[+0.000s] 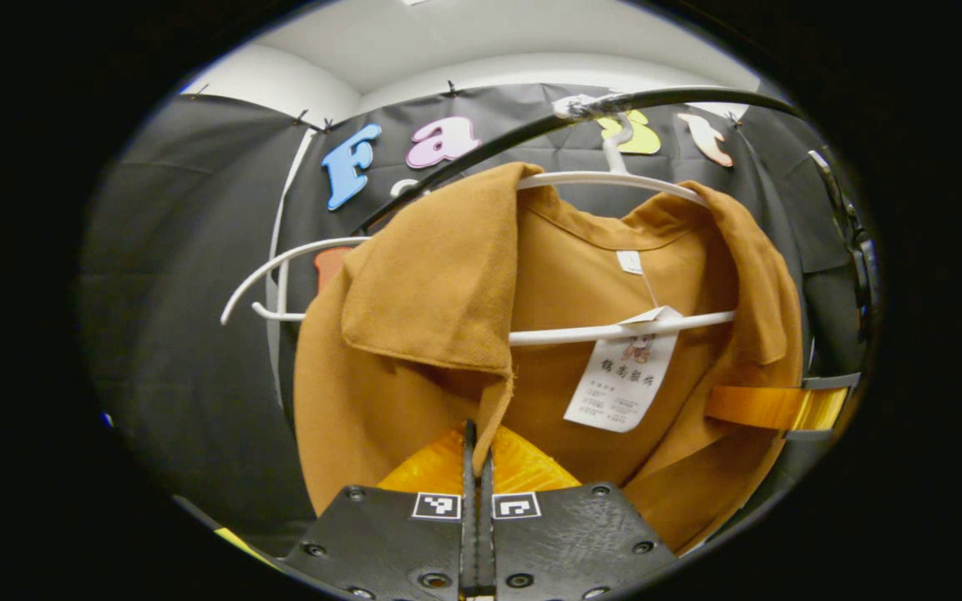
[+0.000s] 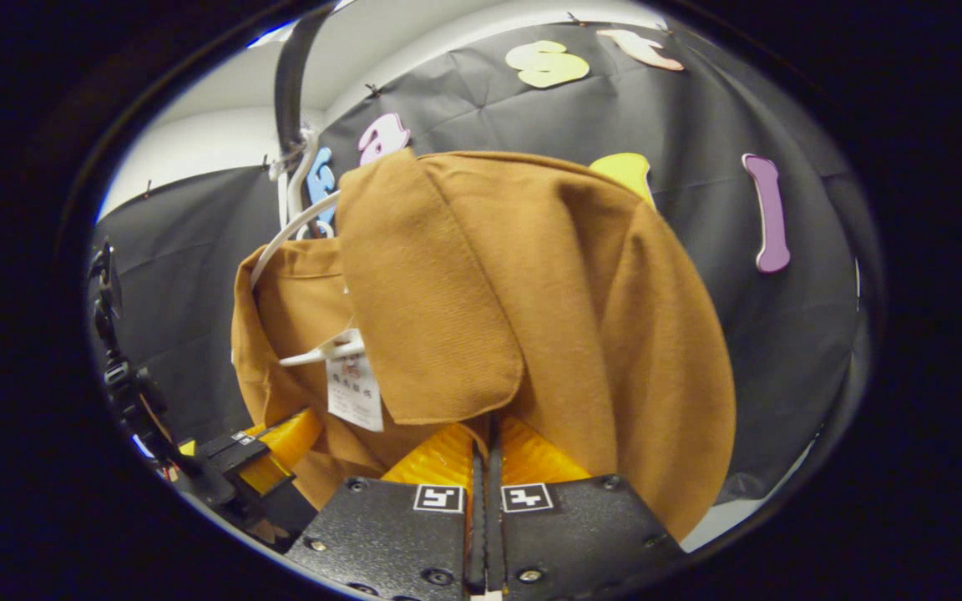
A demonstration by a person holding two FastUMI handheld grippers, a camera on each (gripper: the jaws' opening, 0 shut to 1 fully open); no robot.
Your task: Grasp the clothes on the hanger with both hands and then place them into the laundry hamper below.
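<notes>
The brown shirt [image 1: 581, 275] hangs on a white hanger [image 1: 615, 179] from a black rail [image 1: 531, 129], near both cameras. The left gripper [image 1: 478, 451] has its jaws pressed together on the shirt's front edge below the collar. The right gripper [image 2: 485, 442] likewise pinches the cloth under the other collar flap, fingers nearly closed.

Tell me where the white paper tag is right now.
In the left gripper view the paper tag hangs inside the brown shirt, just below the white hanger bar, right of the collar flap.
</notes>
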